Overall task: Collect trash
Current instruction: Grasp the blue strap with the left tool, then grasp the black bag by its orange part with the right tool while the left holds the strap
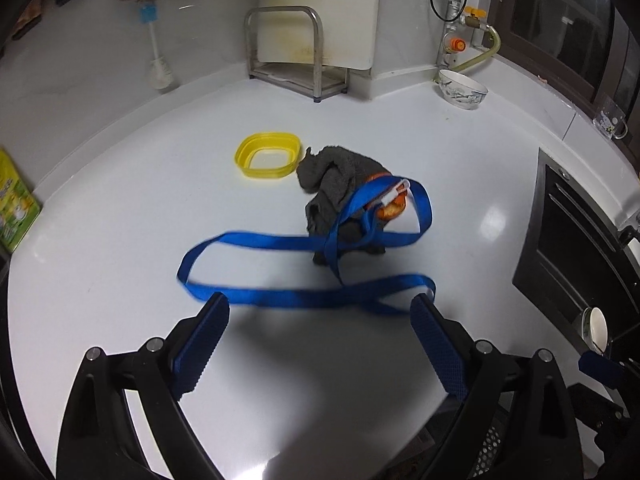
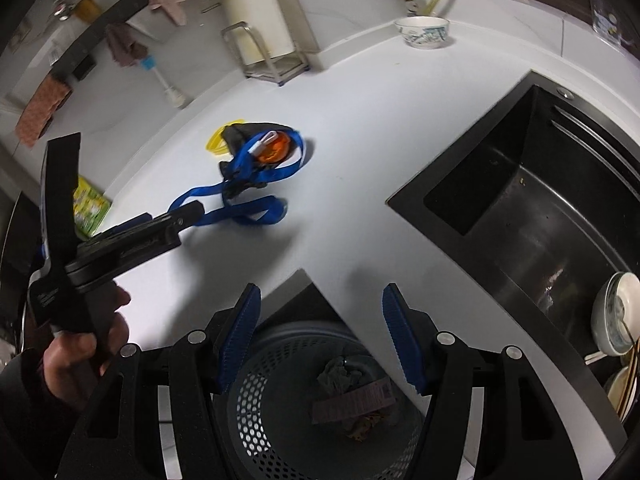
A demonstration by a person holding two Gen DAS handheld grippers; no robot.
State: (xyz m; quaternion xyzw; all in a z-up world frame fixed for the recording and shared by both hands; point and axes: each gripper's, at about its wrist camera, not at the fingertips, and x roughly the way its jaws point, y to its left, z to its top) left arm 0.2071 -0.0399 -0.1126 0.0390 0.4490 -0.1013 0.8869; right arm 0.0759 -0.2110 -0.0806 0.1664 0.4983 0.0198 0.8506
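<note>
lying in loops across the white counter (image 1: 120, 208), a blue strap (image 1: 280, 240) fills the middle of the left wrist view and runs over a grey cloth (image 1: 328, 176) with something orange (image 1: 392, 210) under it, perhaps a peel, the view is not sharp enough to say. just left of the cloth sits a yellow ring-shaped lid (image 1: 268, 155). the left gripper (image 1: 320, 304) hangs at the bottom of the frame with its jaws spread wide and nothing between them; the nearest loop of strap lies just beyond the fingertips. at the upper right stands a patterned bowl (image 1: 462, 90).

in the right wrist view the right gripper (image 2: 320, 300) is also spread, holding nothing, above a dark perforated basket (image 2: 260, 400) at the lower middle, which has crumpled trash (image 2: 348, 392) inside. a hand (image 2: 76, 352) at the lower left holds the other tool. the black sink (image 2: 540, 208) takes the right side.
</note>
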